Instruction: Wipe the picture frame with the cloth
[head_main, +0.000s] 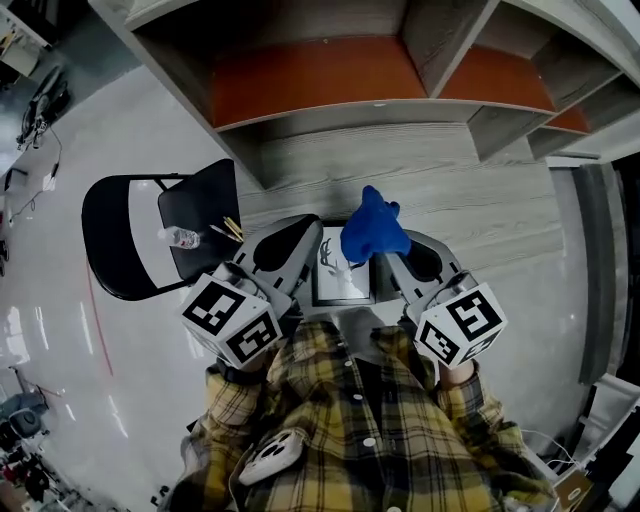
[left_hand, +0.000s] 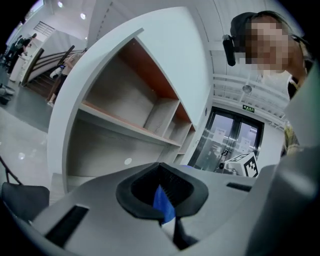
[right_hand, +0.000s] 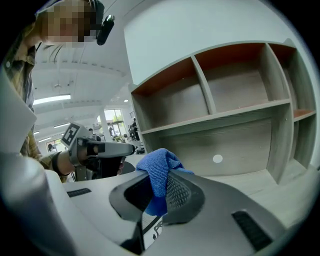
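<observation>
A small picture frame (head_main: 345, 268) with a white print of a deer head hangs in front of my chest, between the two grippers. My left gripper (head_main: 308, 262) is shut on the frame's left edge; in the left gripper view a white and dark sliver of the frame (left_hand: 173, 229) shows between the closed jaws. My right gripper (head_main: 385, 258) is shut on a blue cloth (head_main: 373, 228), which bunches up above the frame's upper right corner. In the right gripper view the cloth (right_hand: 159, 172) bulges out of the jaws, with the frame (right_hand: 156, 227) just below.
A wood-grain shelf surface (head_main: 480, 200) lies ahead under a shelf unit with orange back panels (head_main: 330, 75). At the left stands a black folding chair (head_main: 130, 235) with a small bottle (head_main: 180, 237) and some thin sticks (head_main: 228, 230) on its seat.
</observation>
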